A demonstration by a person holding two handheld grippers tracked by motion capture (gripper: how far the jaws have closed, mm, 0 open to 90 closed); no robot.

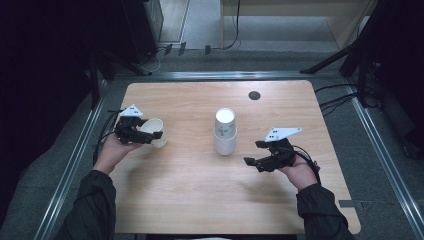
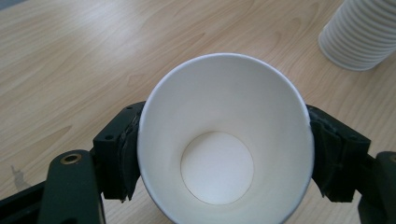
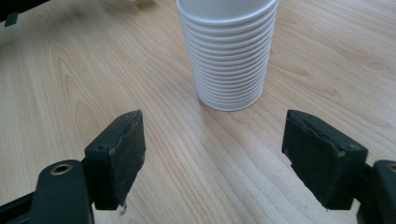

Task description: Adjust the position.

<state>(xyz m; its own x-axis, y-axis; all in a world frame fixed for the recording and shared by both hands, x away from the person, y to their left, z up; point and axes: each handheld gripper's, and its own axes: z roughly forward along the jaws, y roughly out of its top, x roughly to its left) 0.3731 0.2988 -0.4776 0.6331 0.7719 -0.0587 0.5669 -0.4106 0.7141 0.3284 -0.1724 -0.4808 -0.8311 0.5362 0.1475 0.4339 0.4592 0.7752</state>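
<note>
Left claw setting a single paper cup on the desk

The left claw (image 1: 141, 134), at the picture's left, has its pads against a paper cup (image 1: 154, 132); keep it upright and let go gently. The right claw (image 1: 264, 153) waits with jaws apart near the cup stack (image 1: 225, 132) at centre.

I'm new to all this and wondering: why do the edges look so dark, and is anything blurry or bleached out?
High view: the light falls on the wooden table, the room around it dark; the cup stack top bleaches white. Left gripper view: the single cup is sharp, softly shaded inside. Right gripper view: the stack casts a faint shadow.
</note>
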